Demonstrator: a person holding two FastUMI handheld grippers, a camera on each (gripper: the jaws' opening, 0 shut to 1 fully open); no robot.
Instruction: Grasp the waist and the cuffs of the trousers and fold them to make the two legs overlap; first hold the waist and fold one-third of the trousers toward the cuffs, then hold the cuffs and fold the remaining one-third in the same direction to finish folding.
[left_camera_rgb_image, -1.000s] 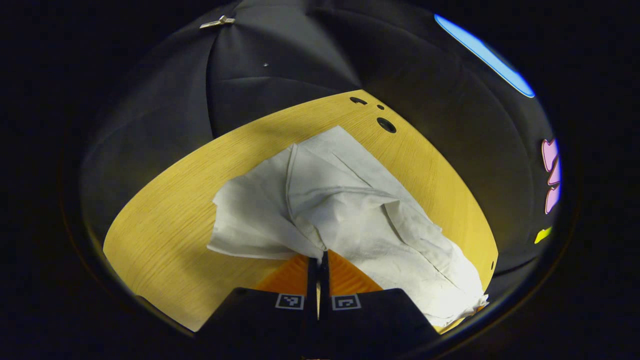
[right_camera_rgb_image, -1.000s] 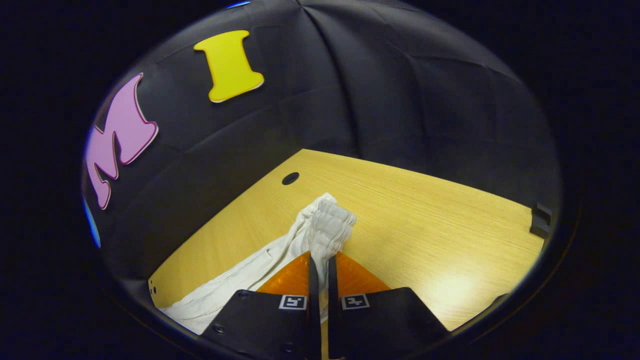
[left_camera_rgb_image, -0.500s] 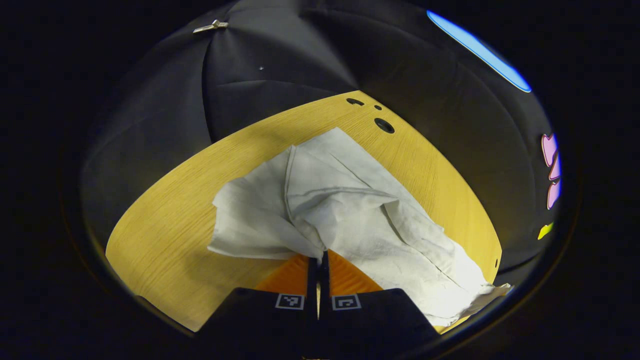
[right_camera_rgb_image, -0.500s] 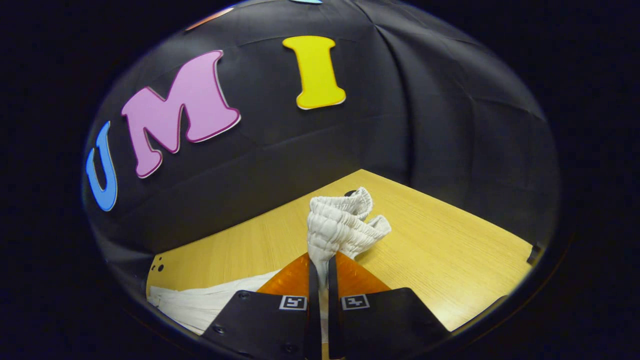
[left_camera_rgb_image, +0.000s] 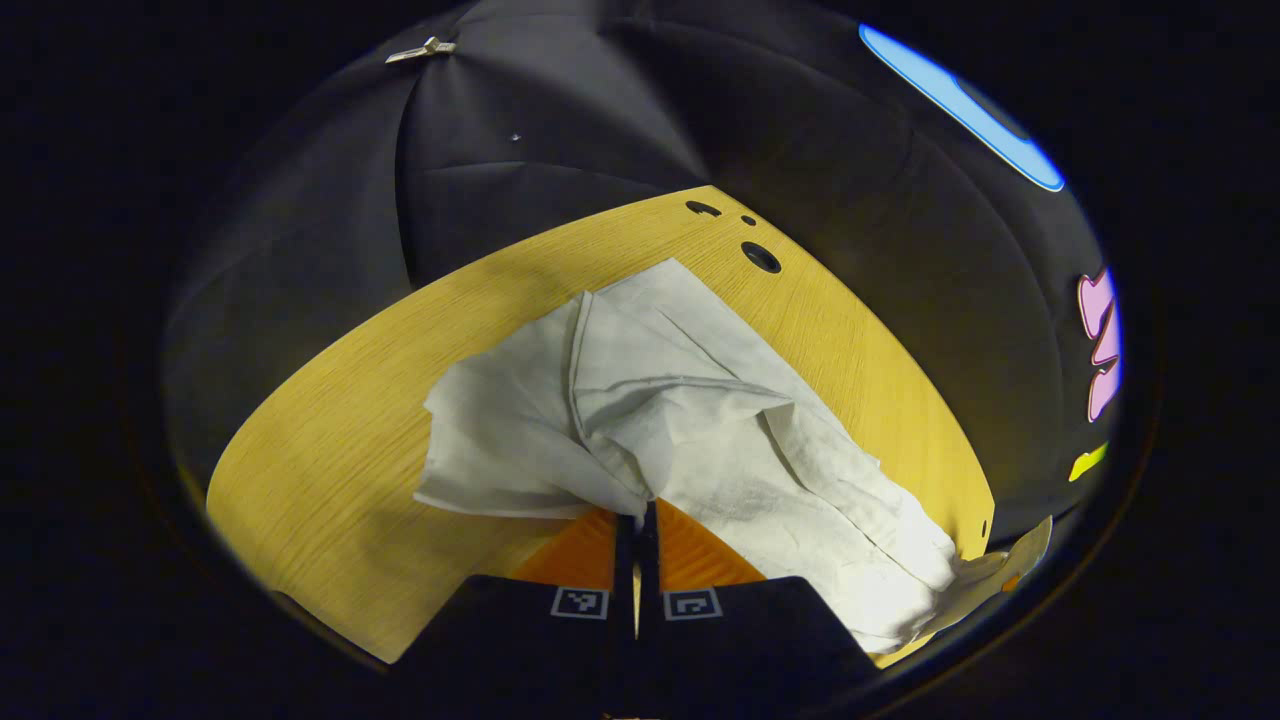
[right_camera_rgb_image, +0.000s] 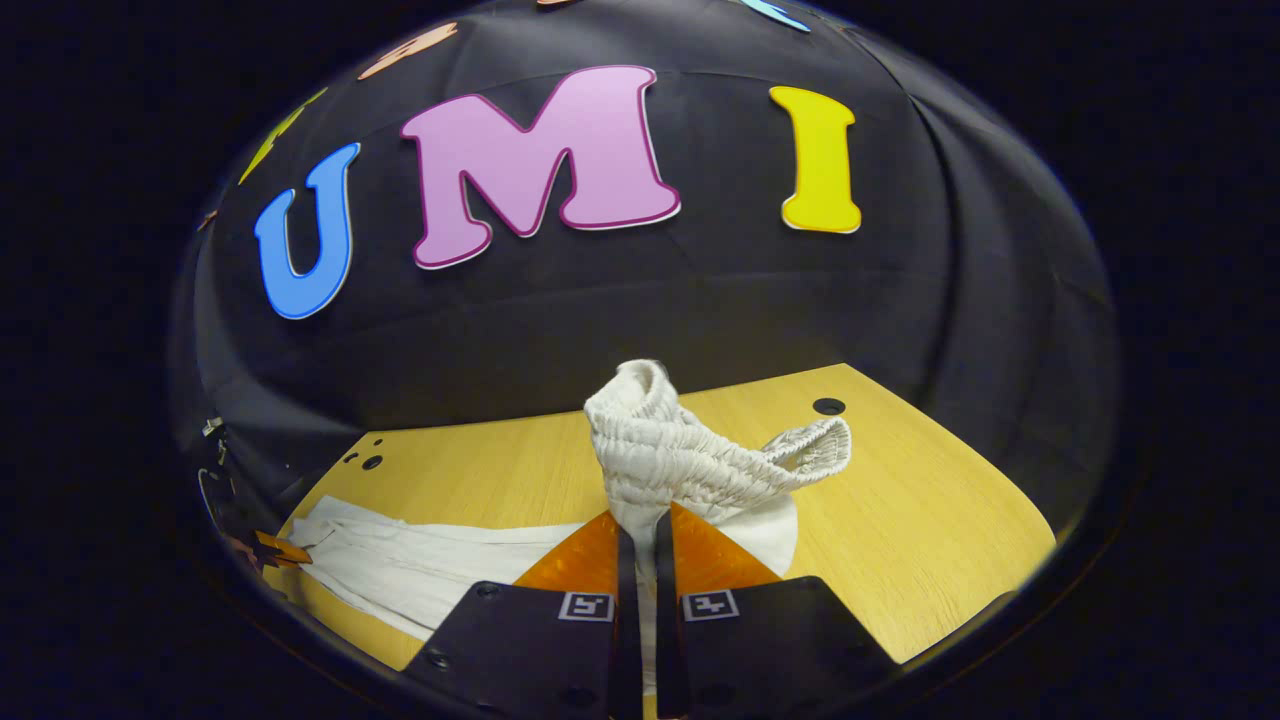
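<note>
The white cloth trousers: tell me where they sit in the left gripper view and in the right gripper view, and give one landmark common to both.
Left gripper view: the white cloth trousers spread across the middle of the yellow wooden table, running from the centre to the lower right.
Right gripper view: the ribbed elastic waistband bunches at centre, and the legs trail to the lower left.
Shared landmark: the round dark hole in the tabletop.
</note>
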